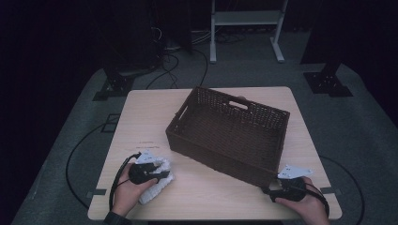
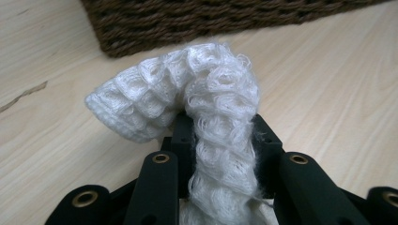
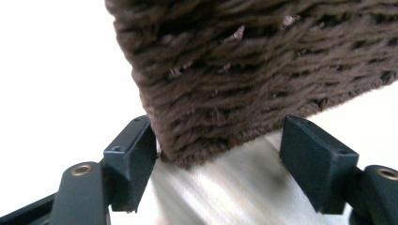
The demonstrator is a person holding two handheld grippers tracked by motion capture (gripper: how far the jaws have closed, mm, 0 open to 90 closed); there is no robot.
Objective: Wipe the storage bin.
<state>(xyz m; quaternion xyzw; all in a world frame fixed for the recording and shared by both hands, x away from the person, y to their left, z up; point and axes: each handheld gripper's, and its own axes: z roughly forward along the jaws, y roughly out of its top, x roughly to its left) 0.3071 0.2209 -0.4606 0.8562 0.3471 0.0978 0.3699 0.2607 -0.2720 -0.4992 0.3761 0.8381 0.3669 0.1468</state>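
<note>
The left hand-held gripper [image 1: 162, 174] is positioned near the front left corner of the worktop [image 1: 141, 112]. Its jaws are clamped on a white knitted cloth [image 1: 157, 183]. In the left gripper view, the white knitted cloth [image 2: 211, 122] passes between the two black jaws, rises past their tips and folds over to one side above the wood surface. In the high view, the remainder of the cloth lies bunched on the worktop under and just beside the gripper. The cloth is near the front left corner of the wicker basket [image 1: 225, 136] but does not touch it.

The wicker basket is dark brown, rectangular and open-topped, with a handle cut-out in its far wall. It stands on the middle of the worktop, turned at an angle to the worktop edges, with one corner pointing toward the front right corner of the worktop.

The right hand-held gripper [image 1: 270, 187] is positioned at the front right corner of the worktop, at that near corner of the basket. In the right gripper view, the corner of the wicker basket [image 3: 263, 70] stands between the jaws. One jaw lies against the weave; the other stands clear of it, with a visible gap. The jaws are spread and do not clamp the basket.
</note>
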